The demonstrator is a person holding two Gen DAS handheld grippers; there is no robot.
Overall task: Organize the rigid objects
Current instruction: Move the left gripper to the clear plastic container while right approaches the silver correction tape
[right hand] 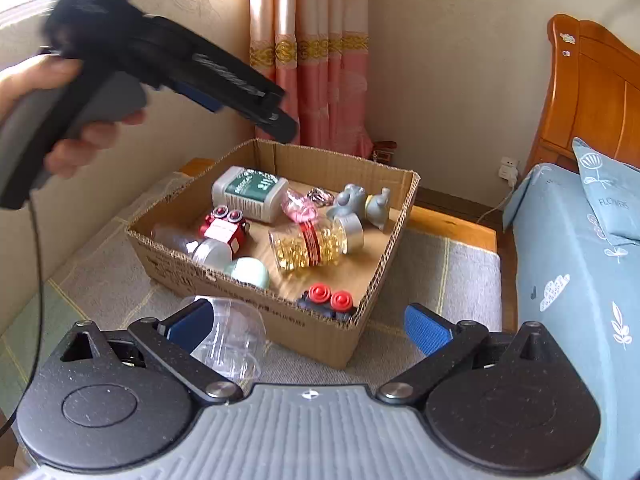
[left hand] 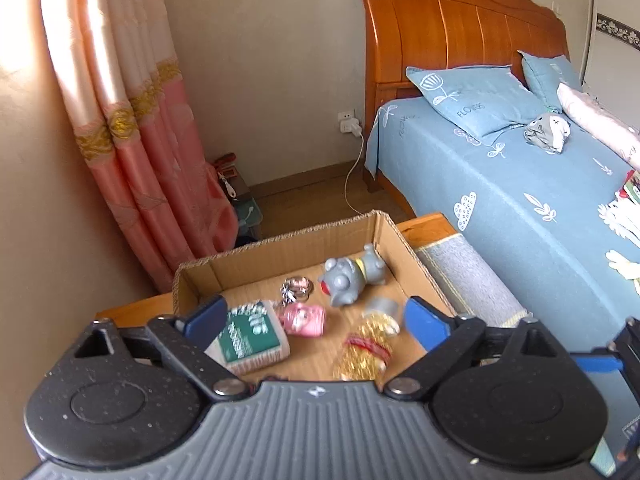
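Observation:
A shallow cardboard box (right hand: 320, 336) sits on a grey mat and holds several items: a white bottle with a green label (right hand: 248, 192), a jar of yellow capsules (right hand: 308, 244), a grey toy dog (right hand: 360, 204), a red toy robot (right hand: 224, 228), a pink keychain (right hand: 300, 204). My left gripper (left hand: 316, 316) is open and empty above the box; it also shows in the right wrist view (right hand: 276, 116). My right gripper (right hand: 308, 324) is open in front of the box's near wall. A clear plastic cup (right hand: 236, 336) lies on the mat beside its left finger (right hand: 192, 324).
A bed with blue bedding (left hand: 520, 200) and a wooden headboard (left hand: 460, 28) stands to the right. A pink curtain (left hand: 132, 120) hangs at the left. A charger cable (left hand: 352, 176) runs along the floor. The grey mat (right hand: 440, 280) surrounds the box.

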